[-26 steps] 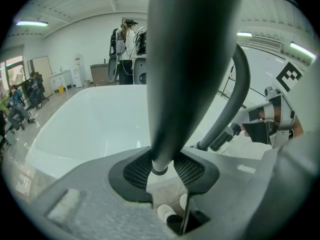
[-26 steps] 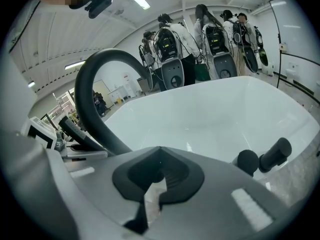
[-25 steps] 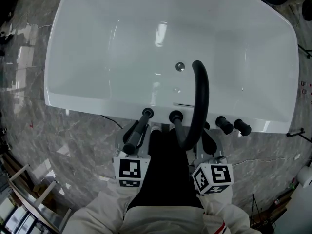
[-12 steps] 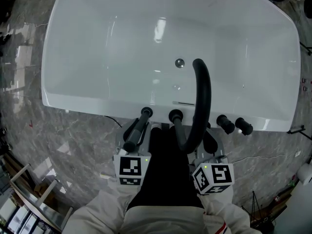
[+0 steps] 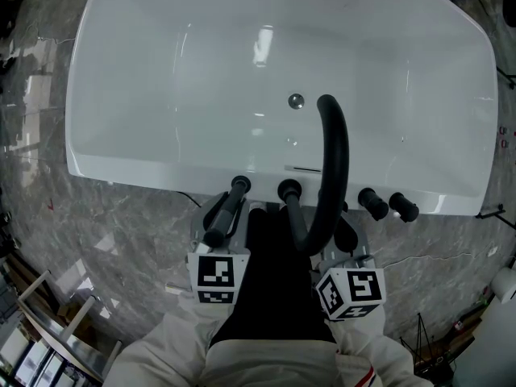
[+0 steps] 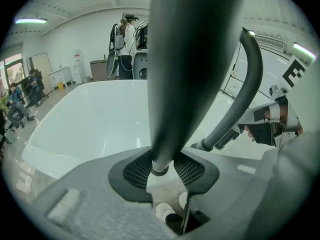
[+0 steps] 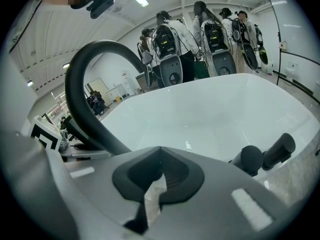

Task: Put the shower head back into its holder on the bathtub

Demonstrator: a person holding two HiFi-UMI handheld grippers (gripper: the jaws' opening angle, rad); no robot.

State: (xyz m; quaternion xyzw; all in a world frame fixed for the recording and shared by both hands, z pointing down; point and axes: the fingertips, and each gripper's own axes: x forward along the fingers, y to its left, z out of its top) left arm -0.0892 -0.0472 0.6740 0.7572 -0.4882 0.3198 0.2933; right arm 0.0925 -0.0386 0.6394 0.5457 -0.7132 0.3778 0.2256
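**Shower head at the holder, seating not confirmed**

The risk, as I judge it, is letting go too soon. The shower head (image 5: 226, 210) leans back from the bathtub (image 5: 161, 172) rim, left of the curved spout (image 5: 332, 160). Its far end meets the holder (image 5: 241, 185), but I cannot tell whether it is seated. Released unseated, it could tip off the rim towards the floor.

The left gripper (image 6: 162, 166) has its jaws clamped on the shower head's dark shaft, one pad on each side. The right gripper (image 7: 159, 176), low beside the spout, is closed and empty.
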